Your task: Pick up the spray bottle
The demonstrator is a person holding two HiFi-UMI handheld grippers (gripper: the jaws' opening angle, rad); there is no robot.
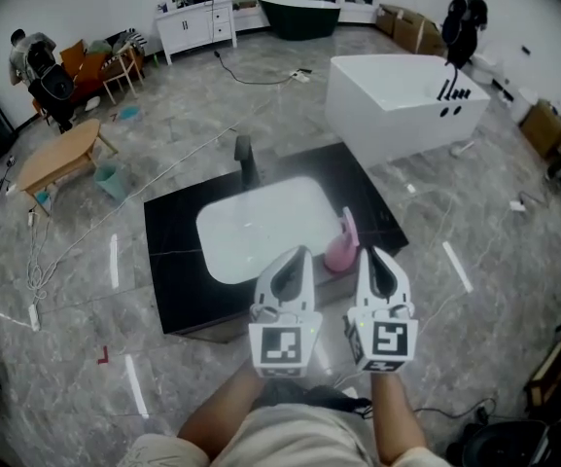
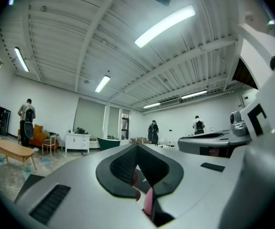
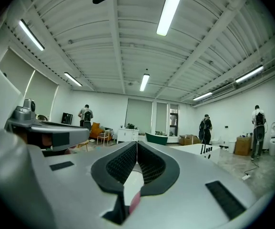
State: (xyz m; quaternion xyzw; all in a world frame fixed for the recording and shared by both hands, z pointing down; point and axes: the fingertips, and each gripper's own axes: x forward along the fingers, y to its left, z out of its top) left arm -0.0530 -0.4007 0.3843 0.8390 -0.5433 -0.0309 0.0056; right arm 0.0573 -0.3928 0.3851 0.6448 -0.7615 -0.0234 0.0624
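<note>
A pink spray bottle point(image 1: 341, 245) stands on the black counter point(image 1: 178, 280), at the right rim of the white sink basin point(image 1: 256, 227). Both grippers are held level side by side, just short of the bottle. My left gripper point(image 1: 298, 252) points at the basin to the bottle's left, and its jaws meet at the tips with nothing between them. My right gripper point(image 1: 368, 252) is just right of the bottle, jaws also shut and empty. In the left gripper view a pink sliver of the bottle point(image 2: 148, 202) shows below the closed pads point(image 2: 127, 163). The right gripper view shows the bottle point(image 3: 134, 202) the same way.
A dark faucet point(image 1: 247, 161) rises at the basin's far edge. A white bathtub point(image 1: 402, 105) stands beyond to the right, and a low wooden table point(image 1: 58, 156) to the left. Cables run over the grey floor. People stand at the far walls.
</note>
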